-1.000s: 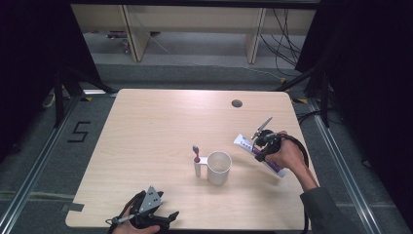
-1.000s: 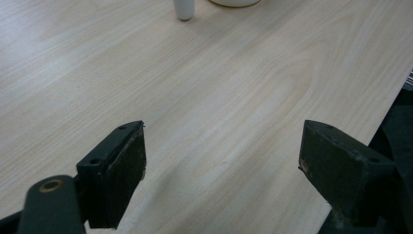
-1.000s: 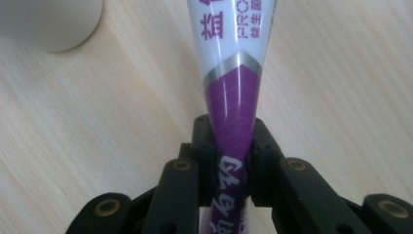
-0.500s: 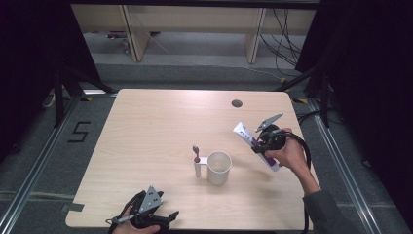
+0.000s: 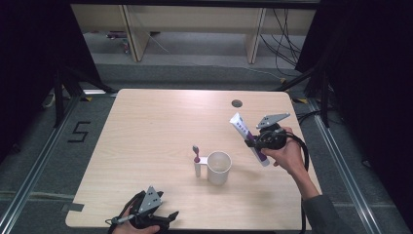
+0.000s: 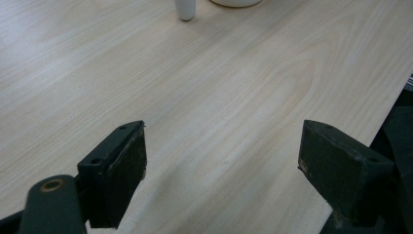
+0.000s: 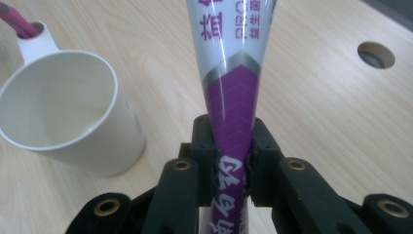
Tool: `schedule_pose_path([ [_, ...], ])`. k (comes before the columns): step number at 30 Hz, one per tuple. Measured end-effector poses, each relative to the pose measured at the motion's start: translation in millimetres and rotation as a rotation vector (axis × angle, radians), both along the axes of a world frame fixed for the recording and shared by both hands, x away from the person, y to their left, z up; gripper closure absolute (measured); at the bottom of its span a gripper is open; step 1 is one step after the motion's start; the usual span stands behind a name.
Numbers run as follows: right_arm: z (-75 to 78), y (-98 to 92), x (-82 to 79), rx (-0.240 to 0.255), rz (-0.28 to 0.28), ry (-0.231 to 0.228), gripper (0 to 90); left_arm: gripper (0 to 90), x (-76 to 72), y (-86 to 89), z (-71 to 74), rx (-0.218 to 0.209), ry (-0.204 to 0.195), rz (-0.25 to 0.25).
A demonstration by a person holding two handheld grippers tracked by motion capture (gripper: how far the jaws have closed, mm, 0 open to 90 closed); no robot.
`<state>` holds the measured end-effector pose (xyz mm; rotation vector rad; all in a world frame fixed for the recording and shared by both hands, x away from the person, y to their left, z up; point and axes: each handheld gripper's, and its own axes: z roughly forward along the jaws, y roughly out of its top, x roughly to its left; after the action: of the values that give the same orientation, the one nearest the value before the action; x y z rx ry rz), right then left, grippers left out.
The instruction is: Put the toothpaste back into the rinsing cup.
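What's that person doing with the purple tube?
A person holds tongs in each hand. The right tongs are shut on a purple and white toothpaste tube, held in the air beside a white cup. A toothbrush stands in the cup's side holder. The left tongs hang open near the table's front edge, holding nothing.

Fixed overhead view; two close finger-mounted views; shared white cup [image 5: 219, 167] [image 7: 68, 109].

surface: pale wood-grain worktop [image 5: 160, 126] | fixture: round cable hole [image 5: 237, 103] near far edge, right of centre | standing on it: white cup [image 5: 218, 167], right of centre toward the near edge | touching cup's left: white holder [image 5: 197, 166] with pink toothbrush [image 5: 196, 152] upright
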<state>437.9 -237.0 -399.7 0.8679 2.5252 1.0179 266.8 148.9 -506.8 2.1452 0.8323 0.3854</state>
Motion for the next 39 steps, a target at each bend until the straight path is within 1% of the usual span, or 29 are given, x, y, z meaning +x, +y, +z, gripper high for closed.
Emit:
schedule_pose_path([
  [1, 0.0, 0.8, -0.5, 0.021, 0.000, 0.005, 77.3, 17.3, -0.7, -0.3, 0.4, -0.003, 0.004, -0.001],
  [2, -0.3, 2.1, -2.1, 0.049, -0.007, 0.003, 77.3, 17.3, -1.7, -1.1, -0.6, -0.026, 0.004, 0.001],
  [3, 1.8, 1.2, -2.3, 0.040, 0.003, 0.012, 77.3, 17.3, -1.8, -0.2, -0.1, -0.015, 0.007, 0.000],
  [4, 1.8, 1.7, -2.6, 0.053, 0.007, 0.004, 77.3, 17.3, -1.4, -0.7, -0.5, -0.028, 0.008, 0.008],
  [5, 2.0, 2.1, -3.3, 0.066, 0.007, 0.004, 77.3, 17.3, 0.0, 1.1, 0.4, -0.001, 0.002, 0.001],
  [9, 2.4, 3.8, -4.9, 0.109, 0.007, -0.007, 77.3, 17.3, -1.4, -0.6, -0.5, -0.029, 0.007, 0.006],
  [10, 2.3, 3.8, -4.7, 0.119, 0.006, -0.031, 77.3, 17.3, -1.1, -0.8, -0.4, -0.027, 0.005, 0.010],
  [11, 2.8, 4.1, -5.2, 0.134, 0.005, -0.026, 77.3, 17.3, -0.3, 0.5, 0.1, -0.002, 0.005, 0.004],
  [12, 2.9, 3.7, -3.9, 0.138, 0.015, -0.044, 77.4, 17.3, -1.3, -0.5, -0.7, -0.019, 0.006, 0.007],
  [14, 4.3, 5.6, -5.9, 0.160, 0.005, -0.034, 77.4, 17.3, -1.5, -0.7, -0.9, -0.028, 0.008, 0.009],
  [15, 6.0, 6.1, -5.9, 0.182, 0.014, -0.053, 77.4, 17.3, -0.4, 0.7, 0.0, -0.004, 0.005, 0.005],
  [16, 6.0, 6.1, -5.9, 0.182, 0.014, -0.053, 77.4, 17.3, -0.8, -0.6, -0.5, -0.029, 0.006, 0.010],
  [17, 6.6, 6.4, -5.9, 0.197, 0.013, -0.067, 77.4, 17.3, -0.4, 0.9, 0.2, -0.002, 0.005, 0.001],
  [19, 7.8, 8.3, -6.6, 0.220, 0.011, -0.098, 77.4, 17.3, -1.6, -0.8, -0.9, -0.029, 0.009, 0.010],
  [20, 9.1, 9.5, -8.8, 0.228, 0.001, -0.084, 77.4, 17.3, -0.7, 0.5, -0.3, -0.006, 0.005, 0.007],
  [21, 9.5, 9.7, -7.9, 0.230, 0.011, -0.106, 77.4, 17.3, -0.5, 0.5, -0.2, -0.006, 0.004, 0.007],
  [23, 9.8, 11.9, -8.8, 0.240, 0.014, -0.111, 77.4, 17.3, -0.9, 0.6, -0.4, -0.004, 0.005, 0.006],
  [24, 9.9, 12.9, -9.0, 0.240, 0.012, -0.132, 77.4, 17.3, -1.9, -0.7, -0.8, -0.026, 0.011, 0.011],
  [25, 10.9, 13.5, -10.0, 0.241, 0.012, -0.122, 77.4, 17.3, -1.1, 0.8, -0.2, 0.000, 0.008, 0.008],
  [26, 11.0, 15.2, -10.4, 0.263, 0.014, -0.111, 77.4, 17.3, -0.1, 0.5, -1.2, -0.005, 0.000, 0.009],
  [27, 11.3, 15.4, -10.2, 0.275, 0.012, -0.140, 77.4, 17.3, 0.0, 0.5, -1.2, -0.005, -0.001, 0.005],
  [28, 11.9, 16.4, -11.4, 0.289, 0.000, -0.141, 77.4, 17.3, -1.0, 0.7, 0.0, 0.007, 0.006, 0.003],
  [29, 13.5, 16.2, -12.3, 0.293, 0.003, -0.117, 77.4, 17.3, -1.3, 0.6, -0.3, 0.003, 0.006, 0.006],
  [30, 13.9, 16.6, -11.3, 0.300, 0.011, -0.135, 77.4, 17.3, -0.8, 0.6, -0.9, 0.000, 0.002, 0.007],
  [32, 15.2, 18.1, -12.0, 0.308, 0.014, -0.130, 77.4, 17.3, -0.3, 0.2, -1.5, -0.013, 0.001, 0.012],
  [33, 15.6, 18.7, -12.6, 0.309, 0.008, -0.147, 77.4, 17.3, -0.8, 0.0, -1.0, -0.013, 0.007, 0.011],
  [34, 16.1, 20.0, -13.6, 0.318, 0.006, -0.134, 77.4, 17.3, -0.5, 0.4, -1.1, -0.001, 0.002, 0.010],
  [38, 18.5, 23.0, -14.3, 0.343, 0.019, -0.165, 77.4, 17.3, -1.1, 0.0, -1.0, -0.014, 0.011, 0.012],
  [39, 19.0, 25.3, -15.5, 0.365, 0.020, -0.158, 77.4, 17.3, -1.1, 0.2, -0.8, -0.010, 0.011, 0.008],
])
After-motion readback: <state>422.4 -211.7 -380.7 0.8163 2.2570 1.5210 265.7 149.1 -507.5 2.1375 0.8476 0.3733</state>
